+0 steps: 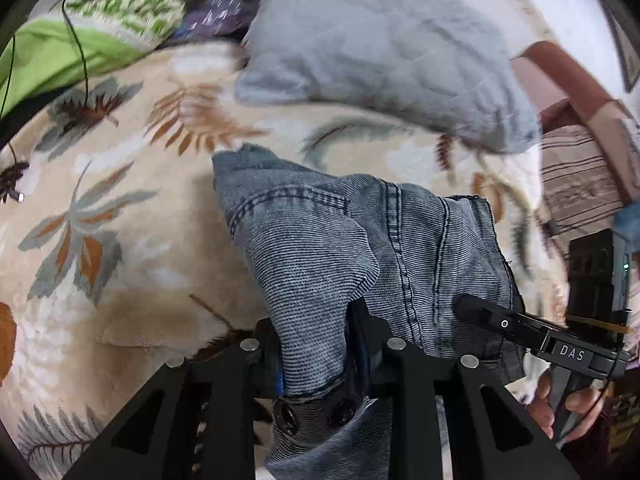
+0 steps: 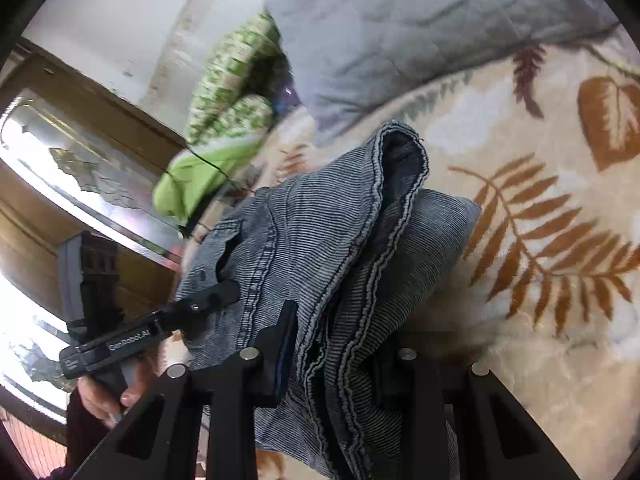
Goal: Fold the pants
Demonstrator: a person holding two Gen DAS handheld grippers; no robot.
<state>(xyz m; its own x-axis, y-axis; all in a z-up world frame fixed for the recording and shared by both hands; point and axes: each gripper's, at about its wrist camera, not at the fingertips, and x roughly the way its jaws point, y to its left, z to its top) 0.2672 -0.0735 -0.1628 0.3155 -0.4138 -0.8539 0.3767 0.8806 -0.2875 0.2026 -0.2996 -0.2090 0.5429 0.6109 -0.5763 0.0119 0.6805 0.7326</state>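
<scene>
The pants are blue-grey jeans [image 1: 332, 240], bunched and lifted above a cream bedspread with leaf prints [image 1: 120, 216]. My left gripper [image 1: 314, 340] is shut on a fold of the jeans; cloth drapes over its fingers. In this view the right gripper [image 1: 476, 310] shows at the right, its tip pressed into the jeans' edge. In the right wrist view my right gripper [image 2: 332, 344] is shut on a seamed edge of the jeans [image 2: 328, 216]. The left gripper [image 2: 216, 298] shows at the left, also gripping the denim.
A light blue-grey pillow [image 1: 380, 48] lies at the head of the bed. A green and white blanket [image 1: 100, 20] is bunched at the far left with a thin black cable across it. A wooden-framed window [image 2: 80, 152] and striped cloth [image 1: 576, 176] border the bed.
</scene>
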